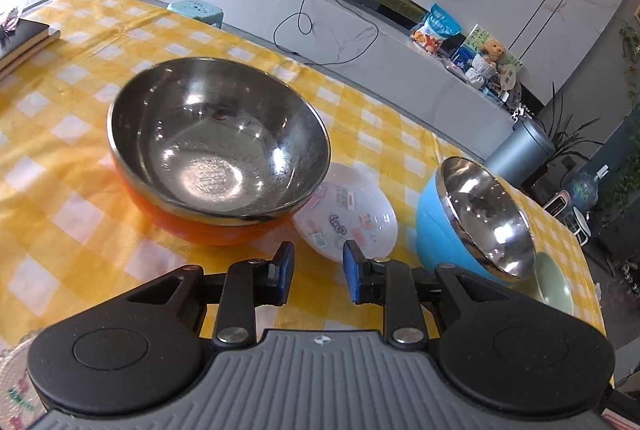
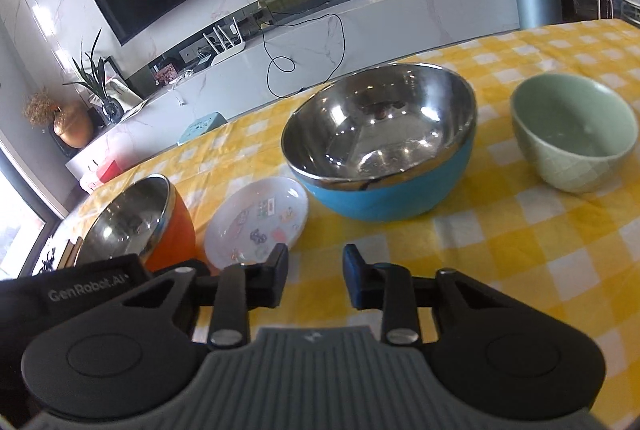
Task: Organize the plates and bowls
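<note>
While both tools hover low over the yellow checked tablecloth (image 2: pixel 520 250), nothing is gripped: the left gripper (image 1: pixel 318 276) and the right gripper (image 2: pixel 315 276) each stand parted and empty. From left to right lie the orange bowl (image 1: pixel 208 158), the small white plate (image 1: pixel 348 222), the blue bowl (image 2: pixel 384 150) and the green bowl (image 2: pixel 572 134). I think the steel rims are slippery, so a shallow pinch may let a bowl tip, and the plate, perhaps touching the orange bowl, could be knocked
</note>
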A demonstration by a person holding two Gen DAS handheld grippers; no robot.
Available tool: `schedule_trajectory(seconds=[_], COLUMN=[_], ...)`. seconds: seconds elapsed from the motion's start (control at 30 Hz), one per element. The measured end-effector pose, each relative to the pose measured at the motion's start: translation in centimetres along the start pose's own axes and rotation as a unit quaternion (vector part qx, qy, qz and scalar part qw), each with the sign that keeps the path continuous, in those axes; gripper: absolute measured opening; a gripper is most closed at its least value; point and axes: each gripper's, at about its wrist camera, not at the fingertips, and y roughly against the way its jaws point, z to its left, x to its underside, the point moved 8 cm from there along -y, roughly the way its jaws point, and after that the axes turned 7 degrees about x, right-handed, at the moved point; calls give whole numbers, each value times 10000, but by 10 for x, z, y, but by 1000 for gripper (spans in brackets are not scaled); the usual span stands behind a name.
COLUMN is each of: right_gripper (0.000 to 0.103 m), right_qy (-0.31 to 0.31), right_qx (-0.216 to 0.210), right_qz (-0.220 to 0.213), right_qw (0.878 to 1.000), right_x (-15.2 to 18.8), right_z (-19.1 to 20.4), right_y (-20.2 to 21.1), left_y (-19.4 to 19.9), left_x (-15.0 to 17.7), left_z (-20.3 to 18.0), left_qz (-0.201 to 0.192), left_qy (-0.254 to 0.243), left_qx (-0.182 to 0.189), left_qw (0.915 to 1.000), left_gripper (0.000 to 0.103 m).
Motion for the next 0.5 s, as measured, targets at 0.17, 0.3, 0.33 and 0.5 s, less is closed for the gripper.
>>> schedule_trajectory(seconds=[0.17, 0.3, 0.33, 0.5], right_gripper=[22, 22, 21, 8], right_qy=[0, -45, -73, -187], right_qx=[-46, -98, -105, -222], right_qz=[53, 121, 129, 213], right_qw=[10000, 9999, 9998, 9994], right_x=[-5, -4, -5, -1], right_z=[6, 7, 7, 8], right_y=[-20, -30, -32, -38], left_y=[-19, -25, -27, -28], left_x=[-2, -4, -4, -4], left_z=[7, 10, 10, 10], left_qz=[110, 76, 83, 52], left_qy=[67, 199, 237, 334], left_qx=[-153, -130, -124, -119], left_qw=[9998, 9997, 9996, 9994], left_gripper=[21, 19, 16, 12])
